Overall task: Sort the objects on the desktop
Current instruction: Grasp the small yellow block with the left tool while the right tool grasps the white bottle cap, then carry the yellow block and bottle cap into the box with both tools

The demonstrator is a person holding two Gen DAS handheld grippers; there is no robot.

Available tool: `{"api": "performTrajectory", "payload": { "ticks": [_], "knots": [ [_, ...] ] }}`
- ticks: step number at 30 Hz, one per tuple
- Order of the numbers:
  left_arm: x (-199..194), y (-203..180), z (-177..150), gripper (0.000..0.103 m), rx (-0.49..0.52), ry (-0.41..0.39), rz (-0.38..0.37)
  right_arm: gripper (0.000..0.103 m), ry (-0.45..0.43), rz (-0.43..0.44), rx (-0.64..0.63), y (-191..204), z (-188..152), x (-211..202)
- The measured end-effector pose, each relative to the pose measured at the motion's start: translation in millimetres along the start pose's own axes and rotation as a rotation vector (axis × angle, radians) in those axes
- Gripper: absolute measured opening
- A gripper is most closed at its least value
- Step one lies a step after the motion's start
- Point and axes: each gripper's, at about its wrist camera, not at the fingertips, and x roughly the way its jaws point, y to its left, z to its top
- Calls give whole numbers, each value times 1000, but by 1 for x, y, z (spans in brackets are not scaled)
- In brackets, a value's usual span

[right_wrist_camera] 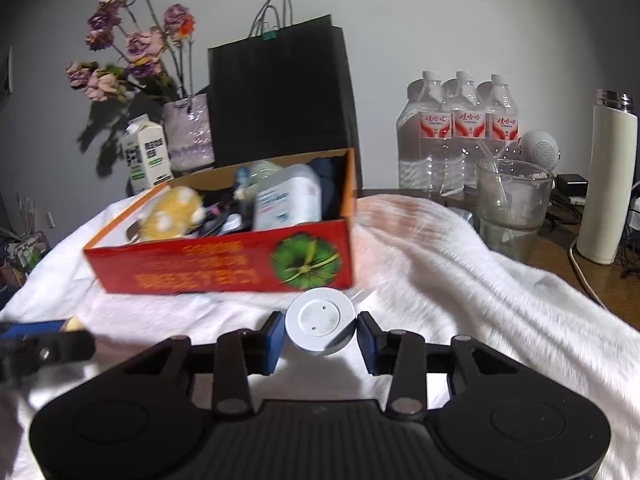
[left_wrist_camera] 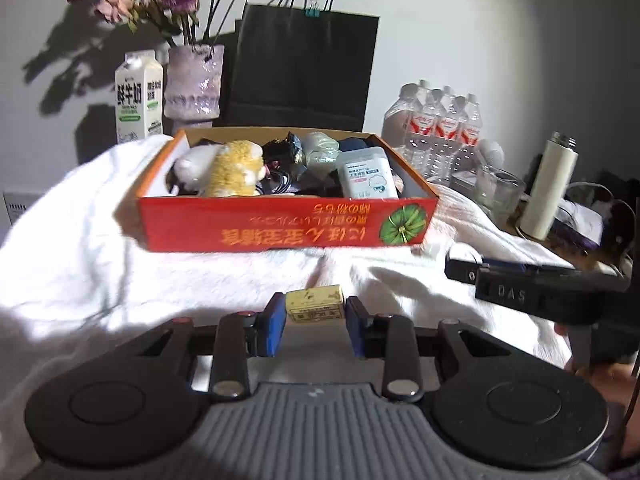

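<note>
My left gripper (left_wrist_camera: 315, 312) is shut on a small yellow box (left_wrist_camera: 315, 303), held above the white cloth (left_wrist_camera: 120, 264) in front of the red cardboard box (left_wrist_camera: 280, 224). That red box holds a yellow plush toy (left_wrist_camera: 234, 170), a white wipes pack (left_wrist_camera: 366, 174), cables and other items. My right gripper (right_wrist_camera: 321, 334) is shut on a round white puck (right_wrist_camera: 321, 320), just in front of the red box (right_wrist_camera: 224, 264). The right gripper (left_wrist_camera: 532, 284) shows at the right edge of the left wrist view. The left gripper (right_wrist_camera: 44, 340) shows at the left edge of the right wrist view.
Behind the red box stand a milk carton (left_wrist_camera: 138, 98), a vase of dried flowers (left_wrist_camera: 194, 80) and a black paper bag (left_wrist_camera: 304, 68). To the right are a pack of water bottles (right_wrist_camera: 460, 132), a glass (right_wrist_camera: 512, 204), a white flask (right_wrist_camera: 608, 180) and a small speaker (right_wrist_camera: 540, 148).
</note>
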Motion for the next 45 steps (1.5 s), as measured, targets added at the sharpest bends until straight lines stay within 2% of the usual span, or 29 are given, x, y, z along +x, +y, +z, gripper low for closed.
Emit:
{"api": "performTrajectory", "payload": {
  "ticks": [3, 7, 11, 14, 21, 26, 31, 34, 38, 41, 43, 44, 45],
  "knots": [
    [-26, 11, -16, 33, -1, -15, 12, 38, -32, 23, -34, 29, -12, -34],
    [-53, 18, -43, 33, 37, -33, 53, 38, -57, 91, -10, 61, -34, -81],
    [-76, 29, -64, 33, 42, -45, 74, 38, -63, 127, 5, 87, -60, -118],
    [-92, 34, -74, 33, 38, -58, 78, 38, -69, 131, -31, 103, -75, -141],
    [-123, 34, -81, 33, 41, -112, 61, 38, -102, 114, -73, 126, -83, -172],
    [-125, 39, -75, 33, 17, -132, 54, 38, -112, 114, -77, 129, -79, -173],
    [-110, 47, -40, 33, -7, -141, -12, 38, -127, 120, -73, 120, -55, -165],
    [-93, 54, -2, 33, 10, -167, -49, 38, -153, 136, -78, 111, -25, -152],
    [-46, 72, 53, 33, 3, -136, -48, 38, -174, 151, -115, 102, 28, -120],
    [5, 84, 93, 33, -10, -85, -57, 38, -129, 169, -116, 95, 71, -71],
    [42, 88, 115, 33, -34, -38, -61, 38, -64, 184, -90, 89, 99, -28],
    [61, 88, 124, 33, -11, -22, -75, 38, -27, 185, -79, 86, 111, -4],
    [80, 88, 130, 33, 3, -11, -55, 38, 27, 189, -73, 84, 122, 21]
  ]
}}
